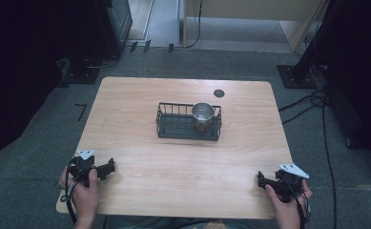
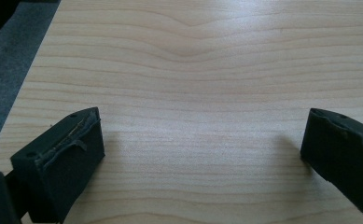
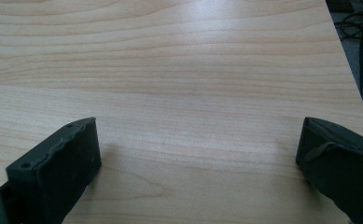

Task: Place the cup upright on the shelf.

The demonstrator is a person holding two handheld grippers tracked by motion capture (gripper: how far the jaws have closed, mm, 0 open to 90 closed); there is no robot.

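Item 1, near edge, L side: left gripper, held in person's left hand, resting low at table's near-left corner; jaws spread wide in the left gripper view, nothing btwn them but bare wood, so released. Item 2, near edge, R side: right gripper, in right hand, at near-right corner; jaws likewise wide apart in the right gripper view, empty. Both grippers point inward across the table, roughly toward each other. Item 3, mid-table, well apart from both grippers: black wire basket, rectangular, long axis running L–R across the table, parallel to near edge. Item 4, inside basket, at its R end: metal cup, upright, open mouth up, close against the basket's right wall; contents not readable. Key relation: cup lies fwd and inward from both grippers, slightly R of table centre, so the right gripper looks a bit nearer by my read; approach prob. from above or from the R, since basket walls ring the cup. Item 5, far edge: small dark round disc on wood beyond basket, apart from it; nature unclear.
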